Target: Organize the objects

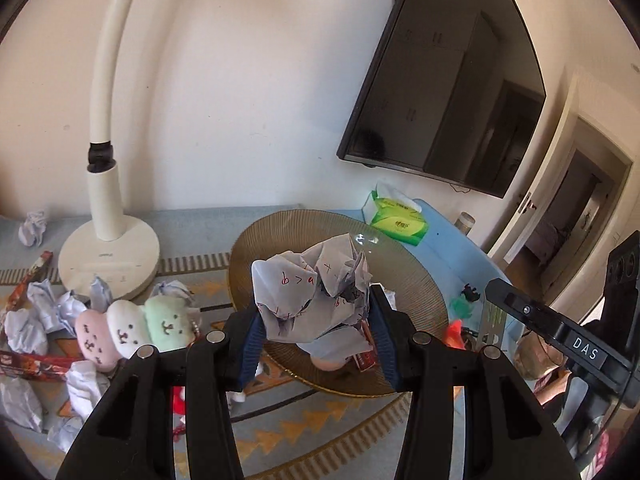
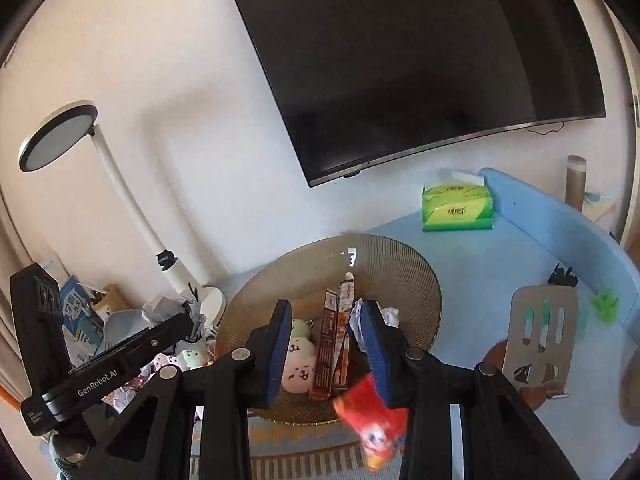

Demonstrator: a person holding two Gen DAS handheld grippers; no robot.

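My left gripper (image 1: 316,312) is shut on a crumpled paper ball (image 1: 316,292) with red writing and holds it above the round amber glass plate (image 1: 404,280). In the right wrist view my right gripper (image 2: 326,330) is open over the same plate (image 2: 412,280). A brown carton (image 2: 332,344) stands between its jaws, untouched. A white plush toy (image 2: 298,364) and a paper ball (image 2: 390,316) lie in the plate. A red snack packet (image 2: 374,420) is blurred just below the right finger.
A white desk lamp (image 1: 108,248) stands at the left. Three pastel plush toys (image 1: 132,328) and several crumpled papers (image 1: 36,320) lie near it. A green tissue pack (image 2: 458,208) sits on the blue tray (image 2: 540,248). A slotted spatula (image 2: 540,332) lies to the right.
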